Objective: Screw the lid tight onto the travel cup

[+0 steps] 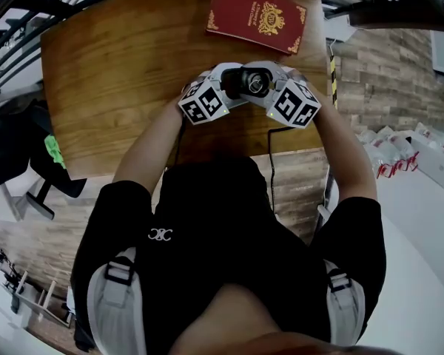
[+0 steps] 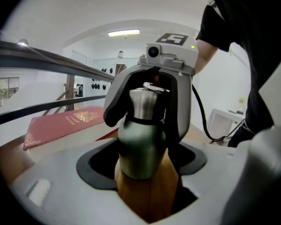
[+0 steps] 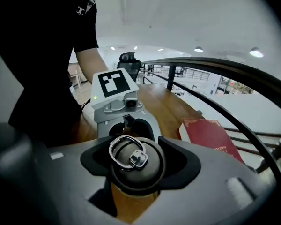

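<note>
The travel cup [image 2: 139,149] stands upright on the wooden table [image 1: 111,87], with a dull green body and a steel neck. My left gripper [image 2: 143,161] is shut on its body, a black pad against each side. The dark lid [image 3: 136,165], with a metal ring on top, sits on the cup. My right gripper [image 3: 136,170] reaches over it from above, its pads against the lid's rim. In the head view both grippers meet over the cup [image 1: 253,83], the left gripper [image 1: 207,98] on one side and the right gripper [image 1: 292,102] on the other.
A red book with gold print [image 1: 257,15] lies flat at the table's far edge, just beyond the cup. Dark metal railings [image 3: 225,78] run past the table's far and left sides. A black cable [image 1: 271,168] hangs off the near edge.
</note>
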